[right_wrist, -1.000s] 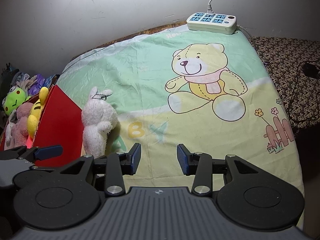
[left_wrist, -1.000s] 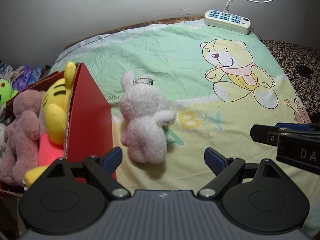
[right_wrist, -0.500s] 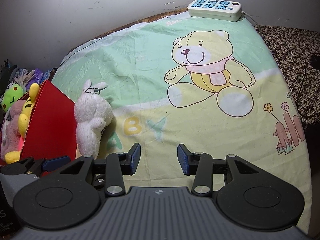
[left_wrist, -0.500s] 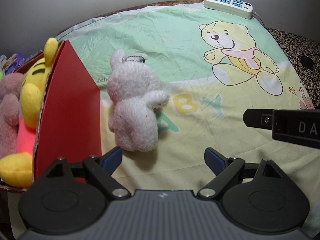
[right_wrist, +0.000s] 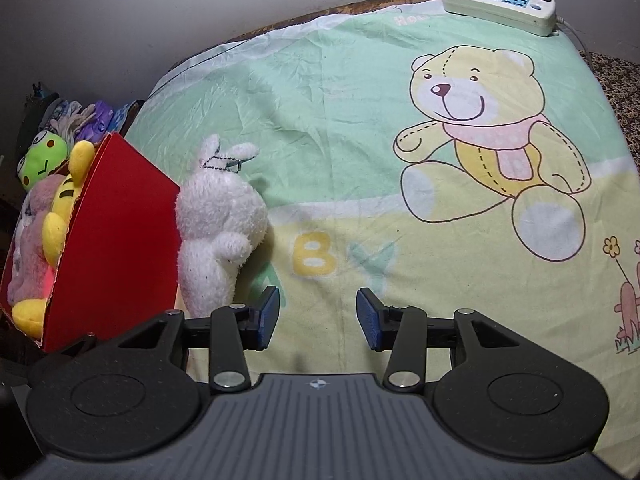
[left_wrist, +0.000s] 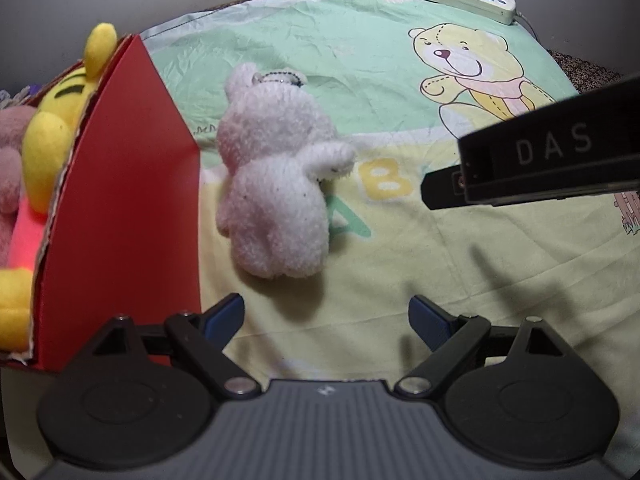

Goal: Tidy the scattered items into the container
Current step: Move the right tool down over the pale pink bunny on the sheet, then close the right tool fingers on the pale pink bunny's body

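A white plush rabbit (left_wrist: 276, 184) with a bead chain lies on the bear-print sheet, right beside the red box (left_wrist: 124, 208). My left gripper (left_wrist: 326, 318) hangs just short of it, wide open and empty. In the right wrist view the rabbit (right_wrist: 218, 232) lies left of and beyond my right gripper (right_wrist: 318, 316), whose jaws are opening with nothing between them. The red box (right_wrist: 116, 244) holds a yellow tiger toy (right_wrist: 66, 200), a pink plush (right_wrist: 30, 240) and a green frog (right_wrist: 42, 158). In the left wrist view, a black finger (left_wrist: 536, 164) of the right gripper reaches in from the right.
A white power strip (right_wrist: 500, 4) with blue sockets lies at the far edge of the bed, by the wall. A dark patterned cover (right_wrist: 620, 88) shows at the right edge of the sheet. Small bags and clutter (right_wrist: 86, 118) sit behind the box.
Both grippers have come lower and closer to the rabbit, which looms larger. The right gripper's finger has pushed further into the left wrist view, and its jaws stand slightly wider.
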